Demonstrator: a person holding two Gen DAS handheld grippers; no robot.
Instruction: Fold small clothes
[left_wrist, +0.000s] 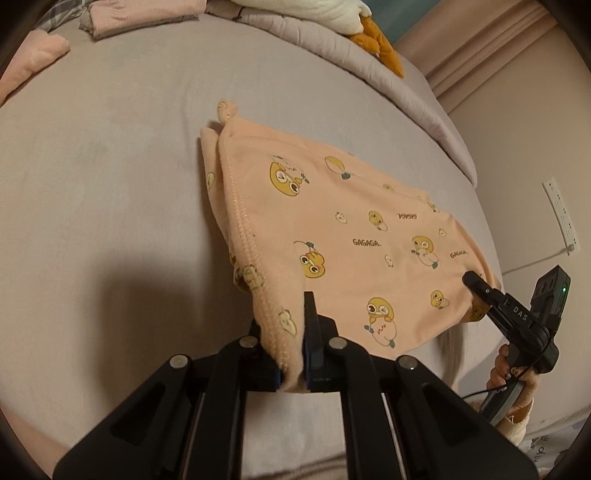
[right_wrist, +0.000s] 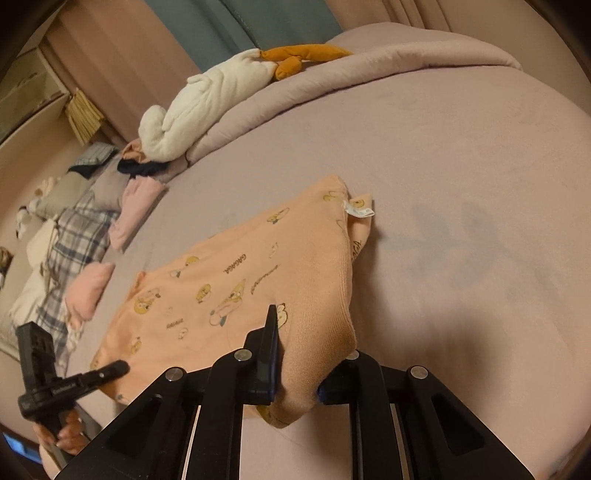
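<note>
Peach garment (left_wrist: 332, 229) in both grippers, on bed (left_wrist: 110, 184)

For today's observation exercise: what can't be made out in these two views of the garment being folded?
- Left wrist view: garment underside, hidden by its own top layer.
- Right wrist view: label text, too small.
- Right wrist view: clothes pile, squeezed at the fisheye edge.
</note>
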